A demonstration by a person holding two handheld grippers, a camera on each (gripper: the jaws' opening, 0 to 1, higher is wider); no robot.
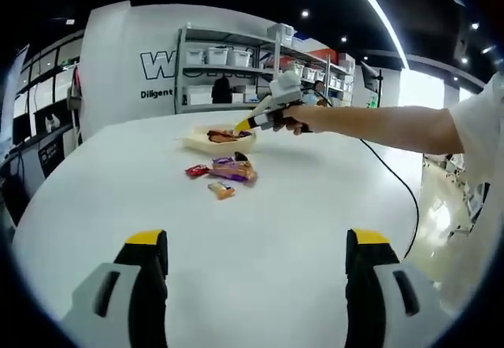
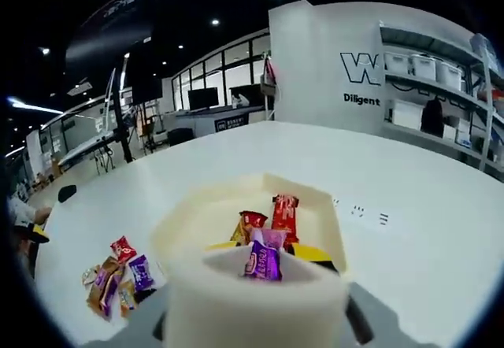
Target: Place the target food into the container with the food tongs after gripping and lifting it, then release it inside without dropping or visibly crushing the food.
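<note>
A cream container stands on the white table past the middle, with wrapped snacks in it. A hand holds my right gripper just over its right rim. In the right gripper view the container lies directly below, holding red packets. My right gripper is shut on a purple snack packet, upright above the tray. A loose pile of snacks lies in front of the container, the same pile of snacks showing to its left. My left gripper is open and empty, low over the near table.
The person's bare arm reaches in from the right. A black cable runs across the table's right side. Shelves with white bins and a white wall stand behind the table. Desks and monitors are far off.
</note>
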